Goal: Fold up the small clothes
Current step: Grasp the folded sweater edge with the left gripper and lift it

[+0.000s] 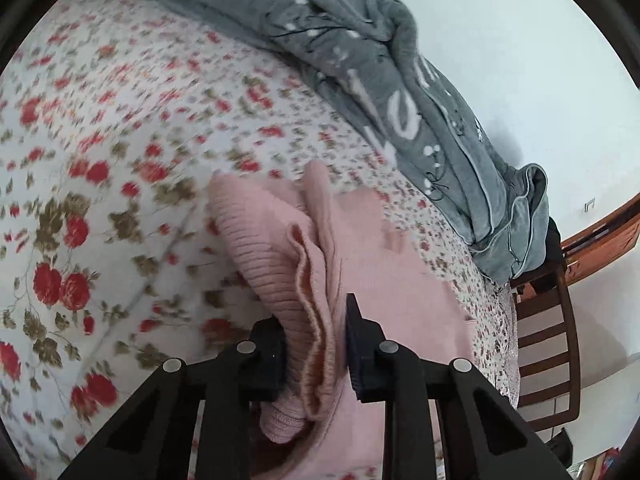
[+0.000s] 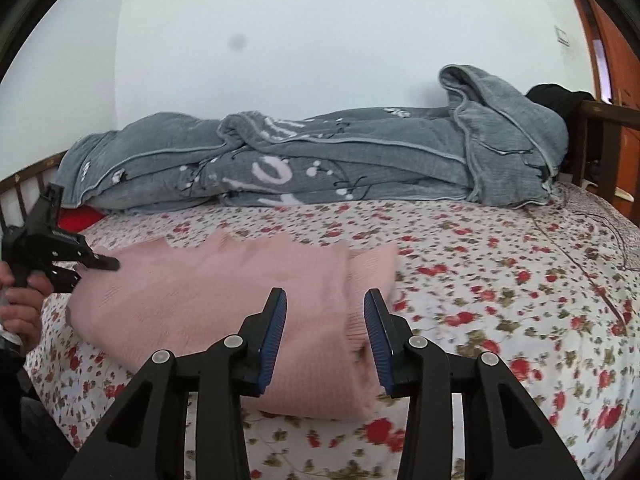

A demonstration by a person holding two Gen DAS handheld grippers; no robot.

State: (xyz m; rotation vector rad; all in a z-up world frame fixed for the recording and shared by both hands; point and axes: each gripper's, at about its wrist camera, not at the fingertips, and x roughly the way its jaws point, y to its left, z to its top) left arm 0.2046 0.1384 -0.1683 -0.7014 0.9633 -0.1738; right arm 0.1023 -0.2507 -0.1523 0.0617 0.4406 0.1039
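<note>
Floral-sheeted bed carried everything. Left tool was clamped on a bunched ribbed edge of the pink sweater. Right tool stood apart, unloaded, just over the sweater's near edge. Beyond lay a grey blanket against the wall.

Flowered sheet, white with red blooms and olive leaves, covered bed. Grey blanket with white lettering and dots lay bunched along far edge of bed, against white wall. Red cloth peeked from under blanket at far left corner. Dark wooden chair stood just beside bed's edge. Black item sat on wooden frame at far right corner. Brown wooden door behind it.
</note>
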